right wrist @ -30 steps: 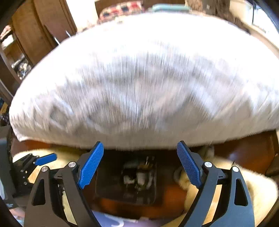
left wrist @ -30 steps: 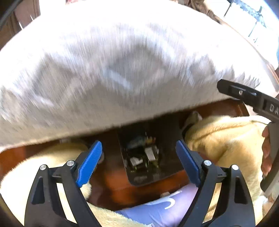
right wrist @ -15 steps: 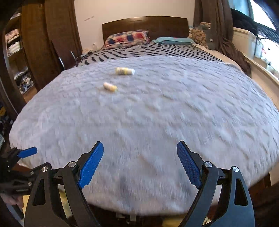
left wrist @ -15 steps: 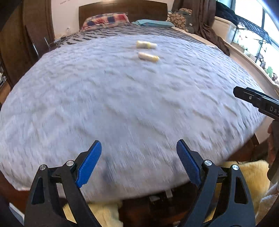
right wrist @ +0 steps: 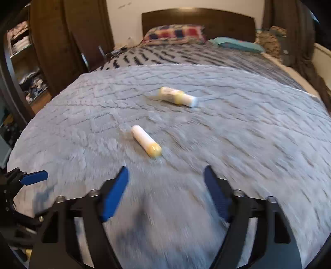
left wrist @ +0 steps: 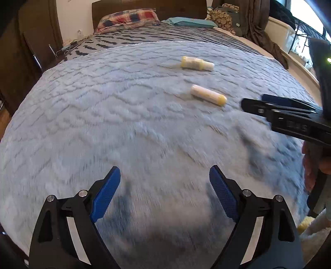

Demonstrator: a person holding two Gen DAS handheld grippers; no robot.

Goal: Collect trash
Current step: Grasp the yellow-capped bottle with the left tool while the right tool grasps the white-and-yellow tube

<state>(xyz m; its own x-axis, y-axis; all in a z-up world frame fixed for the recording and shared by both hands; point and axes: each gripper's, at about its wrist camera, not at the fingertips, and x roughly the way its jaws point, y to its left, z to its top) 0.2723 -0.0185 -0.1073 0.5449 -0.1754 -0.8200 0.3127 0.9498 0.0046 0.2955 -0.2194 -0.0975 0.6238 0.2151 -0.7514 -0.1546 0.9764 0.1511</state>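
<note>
Two small bottles are lying on the grey blanket (right wrist: 227,144) that is covering the bed. In my right wrist view, the nearer bottle (right wrist: 146,141) is resting on its side with its yellow end pointing toward five o'clock, sitting at about eleven o'clock from the right gripper (right wrist: 166,192) and near its blue fingers (right wrist: 113,196). The farther bottle (right wrist: 178,96) is lying at twelve o'clock, its white end pointing toward four o'clock, well apart from the first. I am holding the right gripper's fingers wide apart over the blanket, with nothing between them.

In my left wrist view, the left gripper (left wrist: 164,194) is also hovering over the blanket with its fingers (left wrist: 105,194) spread apart and gripping nothing. From here the nearer bottle (left wrist: 208,95) is showing at one o'clock and the farther bottle (left wrist: 196,63) beyond it at about twelve o'clock. The right gripper (left wrist: 251,105) is reaching in from three o'clock, its tip just beside the nearer bottle's yellow end.

At the far end of the bed, a plaid pillow (right wrist: 173,34) and a teal pillow (right wrist: 235,44) are leaning near the dark headboard (right wrist: 196,17).
</note>
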